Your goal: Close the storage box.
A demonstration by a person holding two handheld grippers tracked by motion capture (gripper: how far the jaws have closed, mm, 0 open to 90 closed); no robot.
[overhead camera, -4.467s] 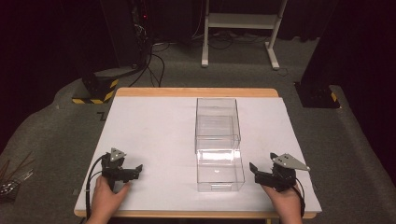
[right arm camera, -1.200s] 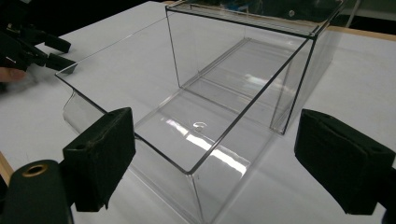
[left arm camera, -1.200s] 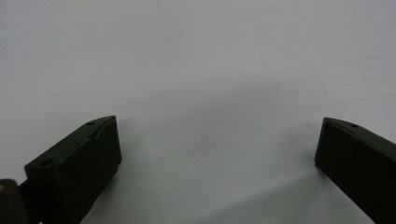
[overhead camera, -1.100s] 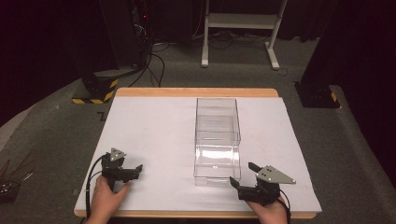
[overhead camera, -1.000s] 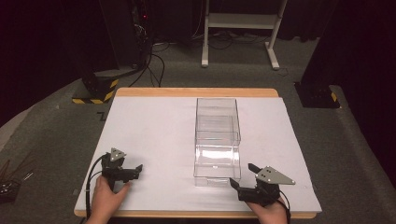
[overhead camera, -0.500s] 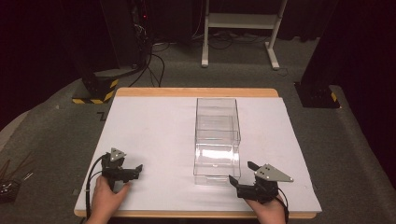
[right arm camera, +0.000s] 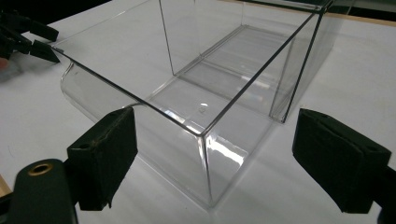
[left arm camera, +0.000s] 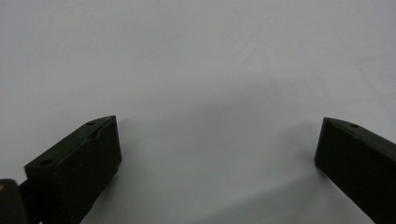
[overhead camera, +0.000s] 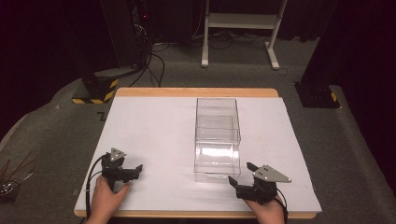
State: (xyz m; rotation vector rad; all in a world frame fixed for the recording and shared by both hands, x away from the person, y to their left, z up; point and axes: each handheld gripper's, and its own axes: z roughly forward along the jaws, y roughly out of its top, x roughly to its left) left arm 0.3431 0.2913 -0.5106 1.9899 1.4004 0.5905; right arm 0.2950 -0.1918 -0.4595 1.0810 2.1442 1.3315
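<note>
High view shows us at the near edge of the white table (overhead camera: 154, 126), with the clear plastic box (overhead camera: 217, 140) standing a little right of the middle, its long side running from the near edge toward the far edge. Our right gripper (overhead camera: 243, 179) sits just beside the box's near right corner, jaws spread wide and gripping nothing; in the right gripper view that corner (right arm camera: 203, 135) stands between the two jaws but is not yet touched. Our left gripper (overhead camera: 133, 170) rests near the near left corner, well apart from the box, jaws also wide over bare table. We judge the work barely begun: the reach is made, the grasp and any moving of the box remain.
</note>
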